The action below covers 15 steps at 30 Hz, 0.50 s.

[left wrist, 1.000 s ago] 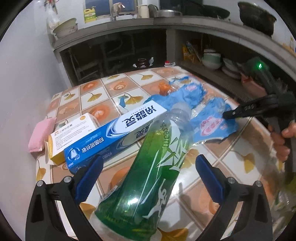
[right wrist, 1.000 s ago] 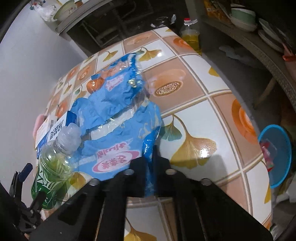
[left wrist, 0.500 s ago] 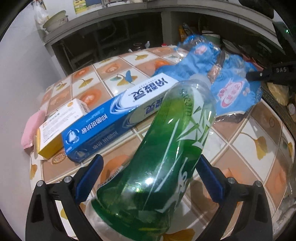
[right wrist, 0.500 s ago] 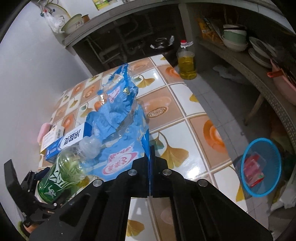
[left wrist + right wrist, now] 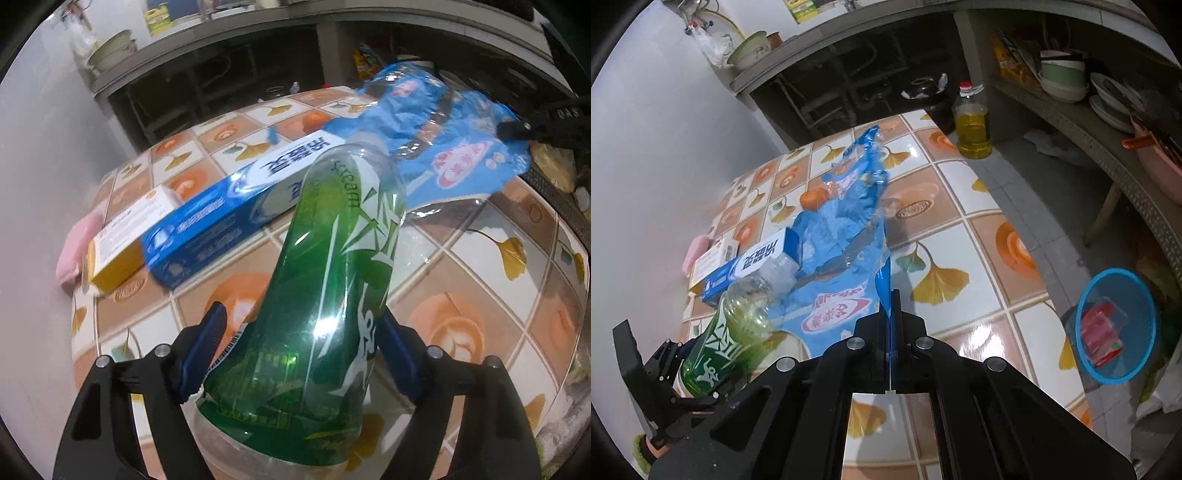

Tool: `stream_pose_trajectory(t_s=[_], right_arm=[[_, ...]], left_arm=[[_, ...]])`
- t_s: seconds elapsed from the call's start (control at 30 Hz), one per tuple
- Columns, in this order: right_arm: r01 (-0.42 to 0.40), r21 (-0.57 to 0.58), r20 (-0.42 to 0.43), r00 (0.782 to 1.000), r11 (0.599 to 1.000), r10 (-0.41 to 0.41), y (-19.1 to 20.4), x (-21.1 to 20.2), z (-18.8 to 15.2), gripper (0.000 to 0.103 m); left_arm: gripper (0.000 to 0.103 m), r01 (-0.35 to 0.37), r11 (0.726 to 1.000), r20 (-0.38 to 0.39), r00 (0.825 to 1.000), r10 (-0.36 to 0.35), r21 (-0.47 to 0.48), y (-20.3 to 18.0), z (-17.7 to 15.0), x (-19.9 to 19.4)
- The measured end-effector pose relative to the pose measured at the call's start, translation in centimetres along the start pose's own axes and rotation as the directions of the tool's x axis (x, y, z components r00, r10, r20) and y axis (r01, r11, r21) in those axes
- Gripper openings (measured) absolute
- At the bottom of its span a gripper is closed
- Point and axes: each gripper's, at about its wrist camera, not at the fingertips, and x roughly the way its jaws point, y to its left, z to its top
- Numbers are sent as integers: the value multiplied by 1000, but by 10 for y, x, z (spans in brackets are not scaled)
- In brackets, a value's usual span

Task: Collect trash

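1. Lay on its side on the tiled table (image 5: 990,258): a green plastic bottle (image 5: 325,295) with a white bamboo-leaf label, clear at the shoulder and neck, empty as far as could be seen.
2. Straddled the bottle's lower body: the left gripper (image 5: 301,347), blue pads closing in on either side; right pad at the label's edge, left pad a little clear of it.
3. Pressed together on a corner of the blue plastic wrapper (image 5: 849,236): the right gripper (image 5: 891,306), pinching the film.
4. Crinkled and glossy, printed with a pink-and-white oval logo, partly transparent; raised off the table beyond the bottle's neck.
5. Rested beside the bottle's neck: a blue-and-white toothpaste box (image 5: 236,210), then a yellow-edged white carton (image 5: 125,236).
6. Stood on the floor, well off the bottle, past the table's edge: a blue basket (image 5: 1115,325) holding a red packet.
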Motion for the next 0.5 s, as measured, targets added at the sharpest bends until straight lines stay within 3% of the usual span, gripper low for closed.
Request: stream_pose_trajectory(t_s=[0.17,0.5], right_arm=[[-25,-18,14,1000,1000,26,2,-15,-8,0],[-27,-201,115,992,979,50,33,-75,-22,0]], left_arm=[[77,-9,998,-10,1000,8,-62,10,-9,-6],[76,-8,990,-31,1000,3,-141,21,-22,-14]])
